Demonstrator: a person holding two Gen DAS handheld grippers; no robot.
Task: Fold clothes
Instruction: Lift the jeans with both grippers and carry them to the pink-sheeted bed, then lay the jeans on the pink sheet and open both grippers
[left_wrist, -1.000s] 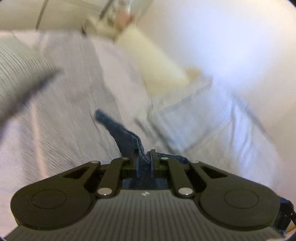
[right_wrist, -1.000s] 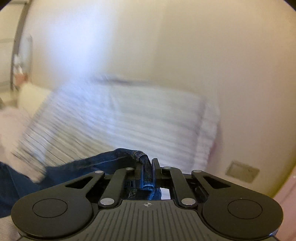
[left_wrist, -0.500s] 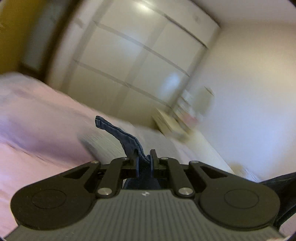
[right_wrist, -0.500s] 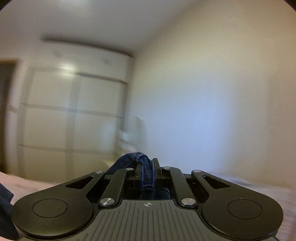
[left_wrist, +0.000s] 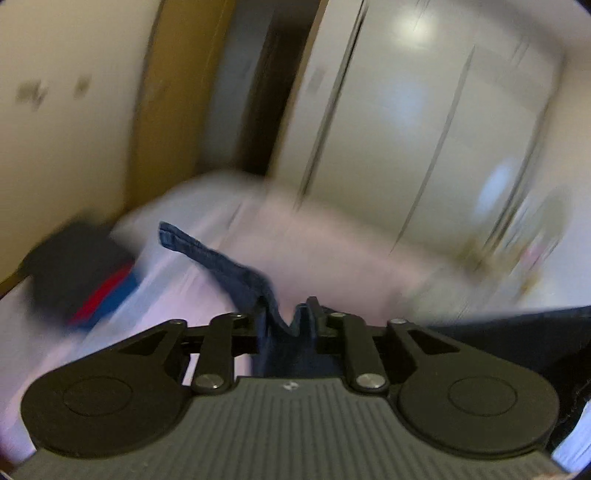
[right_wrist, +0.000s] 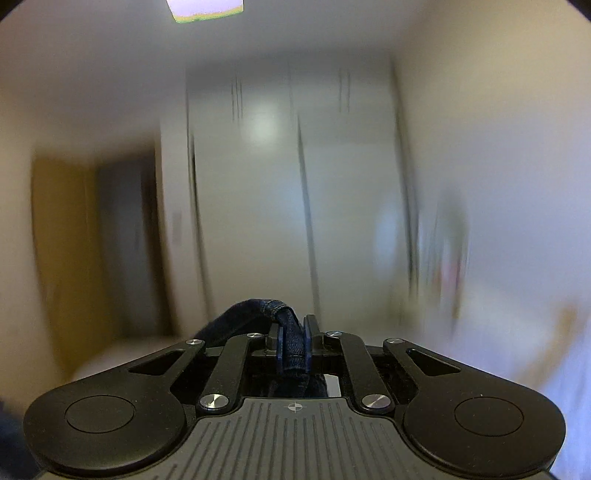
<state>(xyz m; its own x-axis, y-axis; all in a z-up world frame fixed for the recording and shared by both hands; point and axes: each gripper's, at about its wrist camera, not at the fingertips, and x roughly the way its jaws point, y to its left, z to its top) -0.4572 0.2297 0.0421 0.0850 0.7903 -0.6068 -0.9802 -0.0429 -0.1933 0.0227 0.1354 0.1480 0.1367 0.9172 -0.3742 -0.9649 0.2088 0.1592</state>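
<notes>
Both cameras swing left since half a second ago: left wrist view now catches the door frame (left_wrist: 162, 110) and a dark doorway (left_wrist: 251, 92) that were off-frame, and the bed (left_wrist: 332, 236) sits lower and more central; right wrist view drops from ceiling-and-wall to face the wardrobe doors (right_wrist: 295, 184) head on, heavy motion blur in both

Left gripper (left_wrist: 286, 317) is held roughly level above the bed, aimed across it toward the wardrobe (left_wrist: 406, 110). Jaws pinched nearly together on the dark blue jeans (left_wrist: 236, 273); a hemmed strip of denim sticks out forward and to the left from between the fingers, free end in the air over the bed. More dark denim runs off past the gripper's right side to the right frame edge

Right gripper (right_wrist: 293, 339) is held up and pointing level at the wardrobe doors, only a pale sliver of bedding at lower left and right. Jaws closed on a thick folded seam of the jeans (right_wrist: 291, 347), clamped upright between the fingers; a rolled hem loops up and over to the left of the fingers. Cloth hangs below the gripper body, rest hidden

Jeans are lifted off the bed, held between both grippers. Near the bed's far left corner, by the wall, lies a blurred dark pile with red and blue (left_wrist: 88, 273), cannot tell what it is
</notes>
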